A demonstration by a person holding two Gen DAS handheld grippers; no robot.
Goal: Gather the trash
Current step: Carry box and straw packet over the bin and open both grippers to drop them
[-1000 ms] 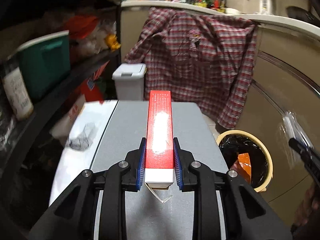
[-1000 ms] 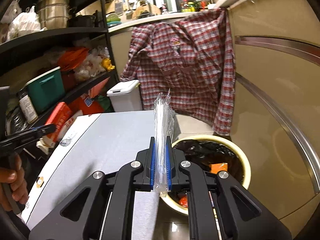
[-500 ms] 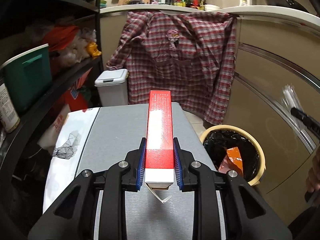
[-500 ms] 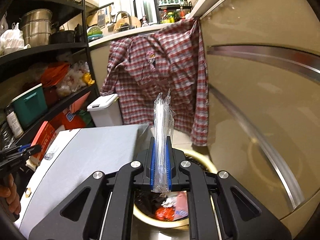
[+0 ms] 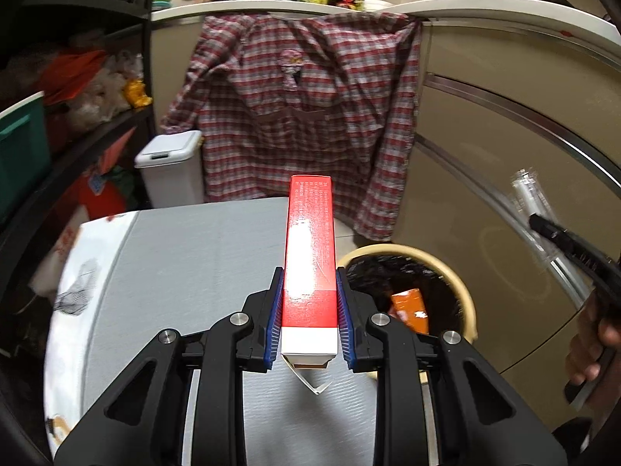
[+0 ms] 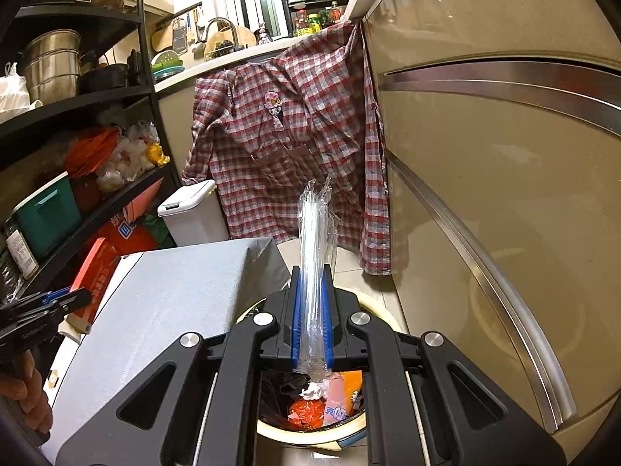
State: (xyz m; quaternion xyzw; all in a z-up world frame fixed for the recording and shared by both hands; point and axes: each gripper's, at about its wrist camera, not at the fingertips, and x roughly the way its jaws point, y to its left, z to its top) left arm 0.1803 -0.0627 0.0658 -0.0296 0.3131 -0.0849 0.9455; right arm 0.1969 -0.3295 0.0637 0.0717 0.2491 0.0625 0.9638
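2 jaws clamped, red box (image 5: 309, 256) lengthwise forward

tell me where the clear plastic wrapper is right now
The clear plastic wrapper is clamped in the right tool, directly above the yellow-rimmed trash bin, right of the grey table.

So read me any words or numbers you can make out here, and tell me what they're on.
Red box in the left gripper: rows of fine white print, too small to read.
Pink packet in the trash bin: blue lettering, partly hidden, unreadable.
Red bag on the shelf: blue mark, blurred.
Jar label: too small.
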